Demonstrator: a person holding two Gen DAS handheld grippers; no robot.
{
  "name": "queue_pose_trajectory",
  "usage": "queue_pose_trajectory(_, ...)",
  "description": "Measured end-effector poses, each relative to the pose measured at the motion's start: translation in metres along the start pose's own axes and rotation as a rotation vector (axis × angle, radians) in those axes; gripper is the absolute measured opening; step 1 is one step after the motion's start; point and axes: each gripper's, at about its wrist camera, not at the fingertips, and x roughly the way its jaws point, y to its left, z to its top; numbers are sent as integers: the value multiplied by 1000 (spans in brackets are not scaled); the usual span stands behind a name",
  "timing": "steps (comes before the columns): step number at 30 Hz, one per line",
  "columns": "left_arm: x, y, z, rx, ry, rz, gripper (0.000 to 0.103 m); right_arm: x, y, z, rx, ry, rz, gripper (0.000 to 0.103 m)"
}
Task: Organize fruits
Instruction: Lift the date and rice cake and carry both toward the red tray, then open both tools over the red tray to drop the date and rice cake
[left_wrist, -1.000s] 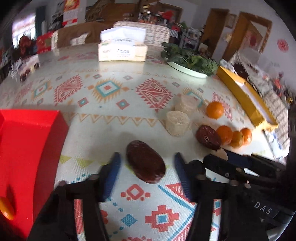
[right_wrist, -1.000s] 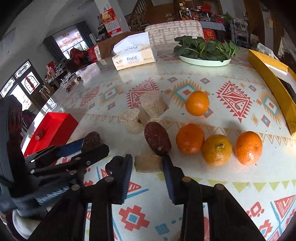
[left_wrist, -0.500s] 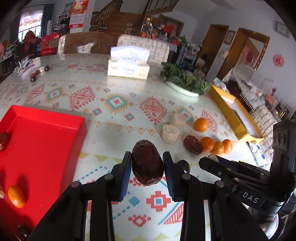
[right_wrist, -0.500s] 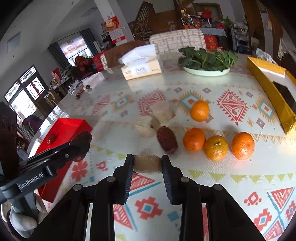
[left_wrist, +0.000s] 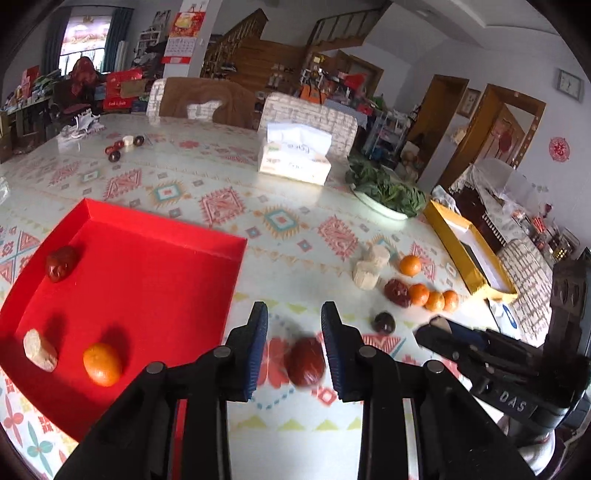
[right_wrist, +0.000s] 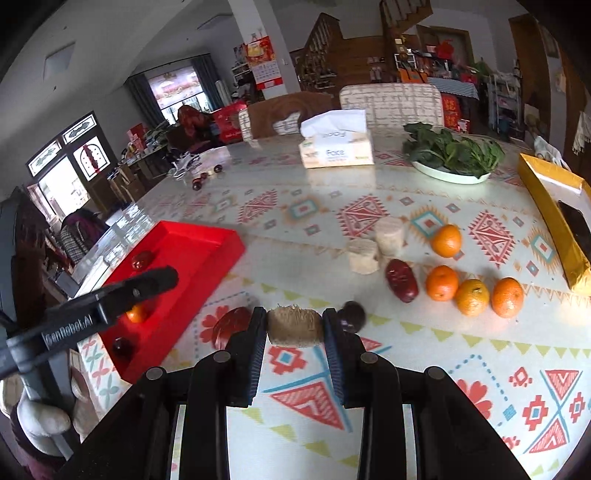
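Left wrist view: a red date (left_wrist: 306, 360) shows blurred in the gap of the left gripper (left_wrist: 293, 314), low against the tabletop (left_wrist: 295, 206); the jaws have just been closing, yet the pads stand clear of it and grip nothing. In the right wrist view the same date lies blurred at the tabletop, apart from that gripper's tip. The right gripper (right_wrist: 295, 314) is clamped on a tan fibrous chunk (right_wrist: 293, 326) held off the tabletop. At 9 o'clock from the date sits a red tray (left_wrist: 147, 266) holding a date (left_wrist: 61, 262), a tan chunk (left_wrist: 40, 354) and an orange (left_wrist: 102, 363). At 2 o'clock lies a dark plum (left_wrist: 384, 322); beyond it another date (left_wrist: 397, 292) touches a row of three oranges (left_wrist: 434, 300), with a fourth orange (left_wrist: 410, 265) and two pale chunks (left_wrist: 371, 266) behind. Farther out, toward 12 o'clock, stand a tissue box (left_wrist: 295, 158) and a plate of greens (left_wrist: 384, 194); a yellow box (left_wrist: 469, 251) lies at 2 o'clock
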Motion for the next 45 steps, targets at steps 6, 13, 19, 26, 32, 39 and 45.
queue_pose_trajectory(6,30,-18,-21,88,99,-3,30,5,4,-7,8,17,3,34)
queue_pose_trajectory(13,82,-35,-30,184,180,74,31,-6,-6,-9,23,7,-6,34)
queue_pose_trajectory(19,80,-39,-32,214,157,107,31,-3,-4,-6,18,10,6,34)
queue_pose_trajectory(26,24,6,-5,80,61,28,31,14,22,8,-18,31,66,34)
queue_pose_trajectory(32,-17,81,26,-12,-29,170,31,51,76,21,-82,88,174,34)
queue_pose_trajectory(39,-1,160,36,-141,18,266,31,113,135,21,-153,194,214,34)
queue_pose_trajectory(45,-1,186,32,-223,19,236,37,143,161,18,-205,233,207,34)
